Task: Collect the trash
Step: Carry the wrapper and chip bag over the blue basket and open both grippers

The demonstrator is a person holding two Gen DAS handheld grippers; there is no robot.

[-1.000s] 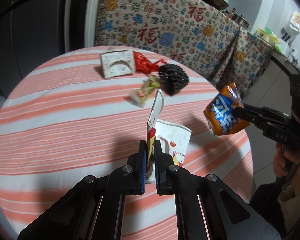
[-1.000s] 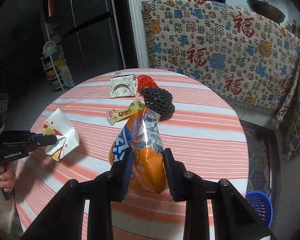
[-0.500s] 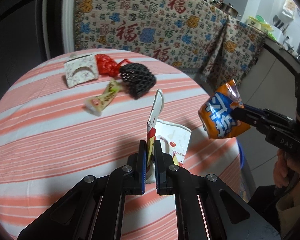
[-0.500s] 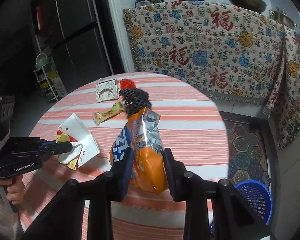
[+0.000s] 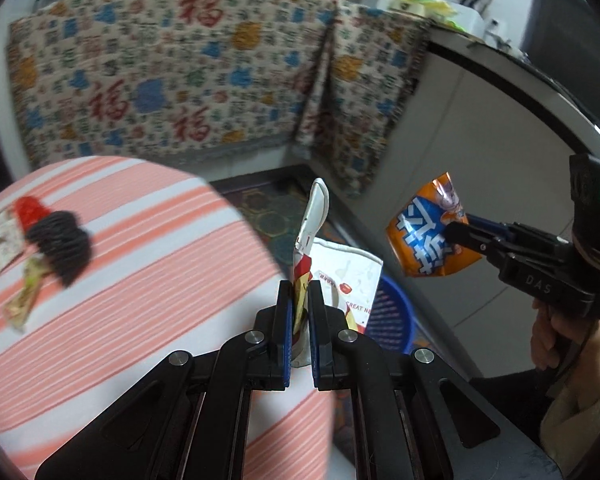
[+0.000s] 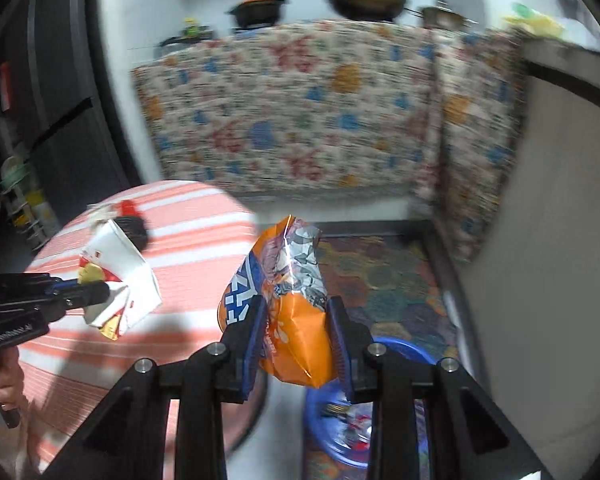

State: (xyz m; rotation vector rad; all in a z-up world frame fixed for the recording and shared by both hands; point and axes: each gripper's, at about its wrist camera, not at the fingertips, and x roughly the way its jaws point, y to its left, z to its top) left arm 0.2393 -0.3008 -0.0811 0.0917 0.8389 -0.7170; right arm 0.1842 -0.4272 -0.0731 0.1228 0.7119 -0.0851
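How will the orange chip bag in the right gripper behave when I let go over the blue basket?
The orange chip bag looks creased and dented between the right gripper's fingers, so probably near empty and light. It may flutter and drift rather than drop straight into the blue basket. Its glossy film looks slippery, so it should release cleanly.

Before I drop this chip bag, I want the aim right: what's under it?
In the right wrist view, the blue basket sits on the floor below the orange chip bag, some trash blurred inside. The bag and fingers cover part of its rim.
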